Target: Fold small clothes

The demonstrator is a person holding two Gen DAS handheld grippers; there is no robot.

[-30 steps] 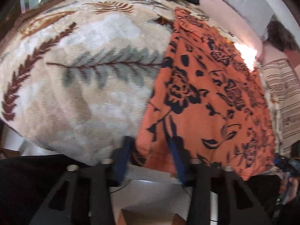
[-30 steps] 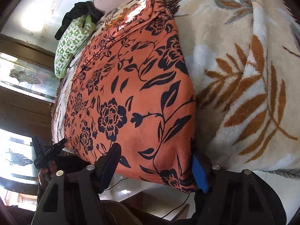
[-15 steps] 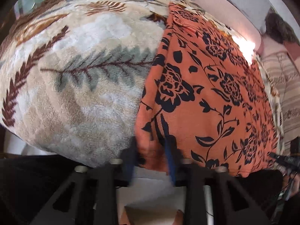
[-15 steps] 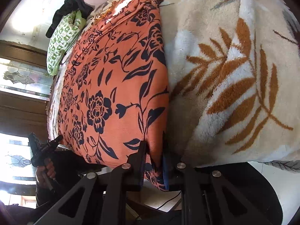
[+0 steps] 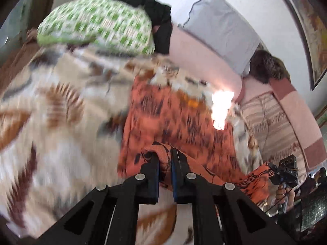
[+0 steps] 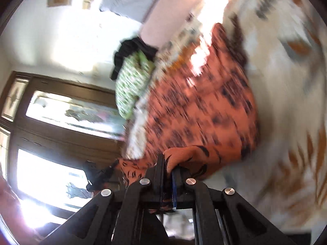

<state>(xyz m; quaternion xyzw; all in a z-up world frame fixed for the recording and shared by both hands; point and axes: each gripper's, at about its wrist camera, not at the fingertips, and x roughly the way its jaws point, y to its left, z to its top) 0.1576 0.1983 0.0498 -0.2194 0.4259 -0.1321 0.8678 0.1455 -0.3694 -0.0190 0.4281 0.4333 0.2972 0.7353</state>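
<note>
An orange garment with a black flower print [image 5: 175, 118] lies on a cream leaf-patterned blanket [image 5: 61, 122]; it also shows in the right wrist view [image 6: 204, 110]. My left gripper [image 5: 165, 159] is shut on one near corner of the garment and holds it lifted over the cloth. My right gripper [image 6: 168, 167] is shut on the other near corner, also lifted. The near hem hangs between the two grippers. Both views are blurred by motion.
A green-and-white patterned pillow [image 5: 98, 24] and a black garment [image 5: 157, 14] lie at the far end of the bed. A grey cloth [image 5: 220, 30] hangs on the wall. The blanket [image 6: 286, 81] spreads right of the garment. Wooden window frames [image 6: 61, 94] stand at left.
Both grippers closed on the garment's near corners, then lifted them and carried them forward over the garment toward the far end of the bed.
</note>
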